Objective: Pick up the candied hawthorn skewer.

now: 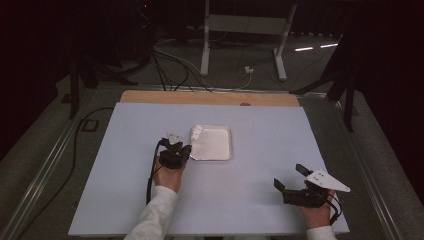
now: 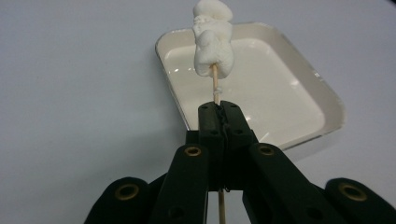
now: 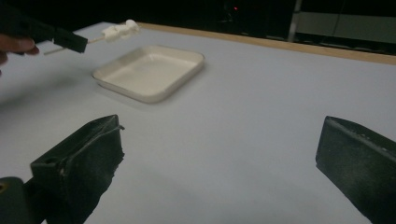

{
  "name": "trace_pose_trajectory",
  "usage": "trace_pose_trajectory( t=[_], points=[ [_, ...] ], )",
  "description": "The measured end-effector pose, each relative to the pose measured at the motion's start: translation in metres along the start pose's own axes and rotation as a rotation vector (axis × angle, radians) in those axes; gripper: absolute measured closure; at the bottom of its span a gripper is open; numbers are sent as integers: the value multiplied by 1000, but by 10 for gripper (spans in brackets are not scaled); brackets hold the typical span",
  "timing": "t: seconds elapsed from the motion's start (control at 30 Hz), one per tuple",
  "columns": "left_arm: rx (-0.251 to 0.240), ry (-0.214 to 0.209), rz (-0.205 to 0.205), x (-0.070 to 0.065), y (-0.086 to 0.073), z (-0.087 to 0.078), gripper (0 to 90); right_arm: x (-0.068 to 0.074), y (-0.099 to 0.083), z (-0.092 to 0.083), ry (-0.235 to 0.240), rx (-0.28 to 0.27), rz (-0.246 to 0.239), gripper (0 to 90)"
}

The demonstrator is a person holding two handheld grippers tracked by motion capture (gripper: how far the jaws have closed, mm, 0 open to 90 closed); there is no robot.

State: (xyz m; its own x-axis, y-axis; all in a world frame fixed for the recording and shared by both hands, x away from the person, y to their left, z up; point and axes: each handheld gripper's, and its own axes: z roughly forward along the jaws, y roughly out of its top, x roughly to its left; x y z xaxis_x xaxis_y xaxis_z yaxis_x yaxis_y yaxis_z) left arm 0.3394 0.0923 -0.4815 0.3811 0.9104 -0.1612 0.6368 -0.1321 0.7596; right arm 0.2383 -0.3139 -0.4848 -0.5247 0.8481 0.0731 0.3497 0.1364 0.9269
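My left gripper is shut on a thin wooden skewer that carries white marshmallows at its far end. The marshmallows hang over the near left corner of a white rectangular tray in the middle of the table. From the right gripper view, the left gripper holds the skewer with its marshmallows above and left of the tray. My right gripper rests near the table's front right, jaws wide open with nothing between them; its open fingers frame bare table.
A pale blue board covers the table, with a wooden strip along its far edge. Beyond it are cables on the floor and a white metal stand. Dark surroundings ring the table.
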Motion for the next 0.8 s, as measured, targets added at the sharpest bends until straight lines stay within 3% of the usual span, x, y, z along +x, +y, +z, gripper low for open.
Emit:
trace_pose_trajectory(
  t=[0.17, 0.47, 0.8],
  points=[
    [-39, -21, 9, 5, -4, -17, 900, 7, 14, 6, 35, -2, -15, 3],
    [-84, -52, 39, 10, -9, -39, 900, 19, 63, 36, 101, -11, -12, 3],
    [-113, -96, 70, 4, -10, -44, 900, 29, 99, 73, 174, 2, 7, 3]
  ],
)
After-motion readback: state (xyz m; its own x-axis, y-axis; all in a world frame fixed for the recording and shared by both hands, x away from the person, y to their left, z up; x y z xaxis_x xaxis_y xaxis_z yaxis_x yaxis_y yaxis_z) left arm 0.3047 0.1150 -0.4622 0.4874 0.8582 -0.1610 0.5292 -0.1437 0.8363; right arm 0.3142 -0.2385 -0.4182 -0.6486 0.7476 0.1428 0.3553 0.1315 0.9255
